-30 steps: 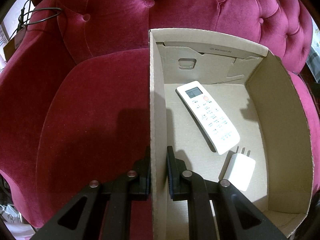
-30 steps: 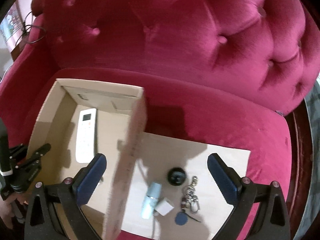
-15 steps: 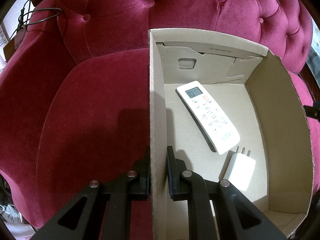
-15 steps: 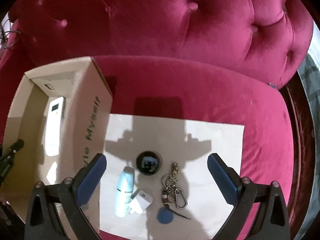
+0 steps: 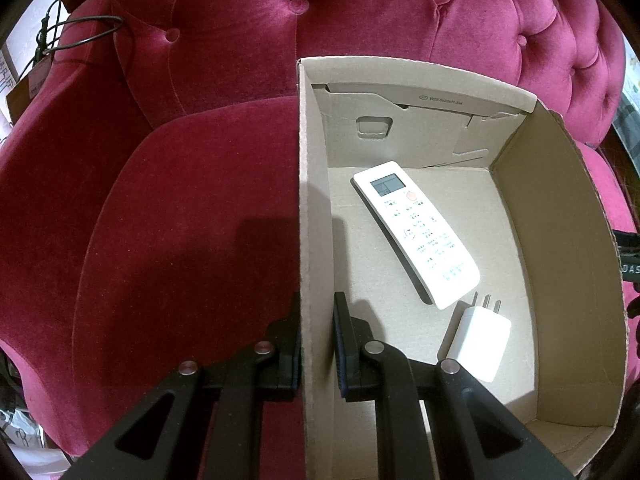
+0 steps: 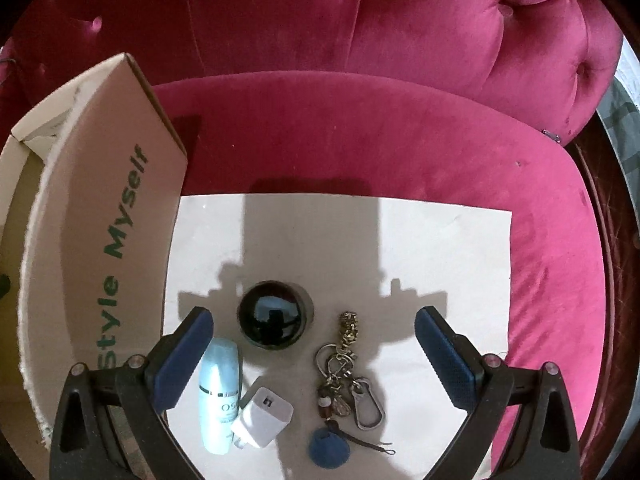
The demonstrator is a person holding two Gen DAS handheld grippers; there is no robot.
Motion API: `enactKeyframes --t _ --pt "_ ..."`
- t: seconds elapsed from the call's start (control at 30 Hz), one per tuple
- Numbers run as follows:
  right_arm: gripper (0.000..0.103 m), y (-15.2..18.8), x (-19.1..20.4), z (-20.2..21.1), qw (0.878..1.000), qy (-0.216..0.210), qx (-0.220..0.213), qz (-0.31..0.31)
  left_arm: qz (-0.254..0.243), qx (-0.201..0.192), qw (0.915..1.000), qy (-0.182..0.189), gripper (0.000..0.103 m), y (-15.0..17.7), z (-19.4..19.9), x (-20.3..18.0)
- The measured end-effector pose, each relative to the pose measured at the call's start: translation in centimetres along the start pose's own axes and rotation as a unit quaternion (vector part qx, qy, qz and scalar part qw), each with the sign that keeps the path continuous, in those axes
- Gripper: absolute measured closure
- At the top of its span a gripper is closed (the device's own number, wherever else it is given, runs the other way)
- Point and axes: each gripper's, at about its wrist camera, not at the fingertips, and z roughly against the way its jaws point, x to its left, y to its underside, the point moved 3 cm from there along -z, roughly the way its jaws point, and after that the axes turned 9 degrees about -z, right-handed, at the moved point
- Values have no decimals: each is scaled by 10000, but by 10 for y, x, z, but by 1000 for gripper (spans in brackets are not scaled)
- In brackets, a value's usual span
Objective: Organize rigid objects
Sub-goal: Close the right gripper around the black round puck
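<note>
1. The left gripper grips the cardboard box by its left wall; hold firm (remote and charger lie inside).
2. The right gripper, fingers spread and empty, hovers over the black ball; descend centred, close gently.

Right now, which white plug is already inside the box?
The white charger lying beside the remote in the cardboard box; the other charger lies outside on the sheet.

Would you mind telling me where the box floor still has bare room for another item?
Free: the cardboard box floor between the remote and the left wall held by the left tongs, and the strip along the right wall. Crowded: the near middle, where the remote's end almost meets the white charger.
</note>
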Motion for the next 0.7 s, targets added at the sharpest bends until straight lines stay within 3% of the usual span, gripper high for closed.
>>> enactKeyframes --t 0.1,0.27,0.4,0.7 --pt "2 1 2 -4 10000 -15 38 -57 -12 1 10000 -10 89 0 0 -1" --pt "24 1 6 -10 9999 -93 139 -43 -6 0 10000 -11 89 0 0 -1" --pt "61 1 11 -11 9994 -233 230 -87 -7 0 10000 -12 89 0 0 -2" --pt "61 8 15 3 9997 -236 114 -22 -2 2 10000 -11 89 0 0 -1"
